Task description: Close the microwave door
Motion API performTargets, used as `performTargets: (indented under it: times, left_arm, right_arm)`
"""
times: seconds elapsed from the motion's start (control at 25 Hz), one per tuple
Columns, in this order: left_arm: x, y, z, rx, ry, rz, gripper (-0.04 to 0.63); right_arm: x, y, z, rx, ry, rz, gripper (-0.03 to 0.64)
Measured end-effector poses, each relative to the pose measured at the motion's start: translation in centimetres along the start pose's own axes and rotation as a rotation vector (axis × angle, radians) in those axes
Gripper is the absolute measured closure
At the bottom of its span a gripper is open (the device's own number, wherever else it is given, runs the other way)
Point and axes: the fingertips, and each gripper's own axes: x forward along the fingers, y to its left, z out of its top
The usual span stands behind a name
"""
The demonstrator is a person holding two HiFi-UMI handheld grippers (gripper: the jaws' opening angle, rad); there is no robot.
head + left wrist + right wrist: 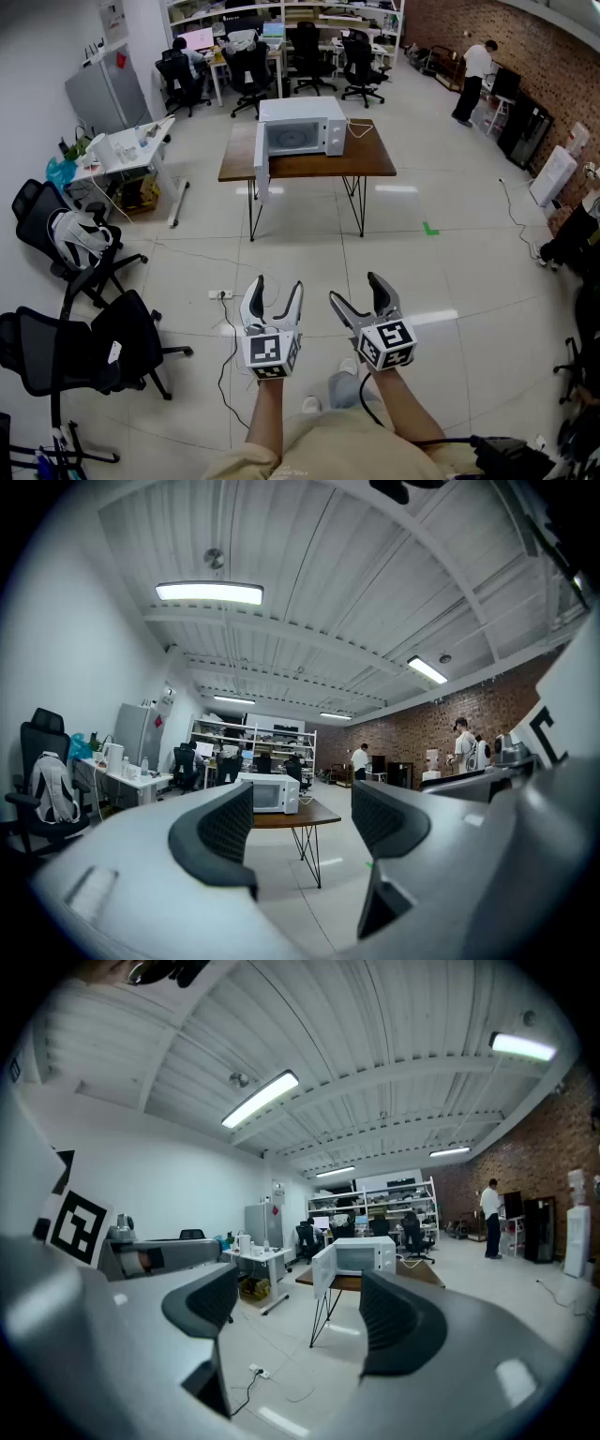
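Left hand-held gripper (pixel 277 283) and right hand-held gripper (pixel 355 288) are held released, empty; microwave (pixel 302 127), door (pixel 262 155) open, is seen well ahead on counter (pixel 370 159)

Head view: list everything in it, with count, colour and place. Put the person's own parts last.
White microwave oven: one, white, on the table, door open.
Brown wooden table with black legs: one, brown, room centre.
Black office chairs: two, black, near left; more by far desks.
White desk: one, white, left, cluttered.
Tall grey appliance: one, grey, far left wall.
Standing person in white shirt: one, far right.
Green floor mark: one, green, right of the table.
White power strip: one, white, floor, lower centre.
Left gripper: one, grey and black, bottom centre, open, empty.
Right gripper: one, grey and black, beside it, open, empty.
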Motion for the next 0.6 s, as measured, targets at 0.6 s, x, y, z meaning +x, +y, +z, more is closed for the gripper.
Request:
performTargets:
  times: [0.6]
  left_arm:
    - [21.1, -3.4, -3.8, 0.076, 0.037, -0.075, 0.276]
  right_arm:
    - [11.6, -19.0, 1.4, 0.119, -0.128, 0.046, 0.258]
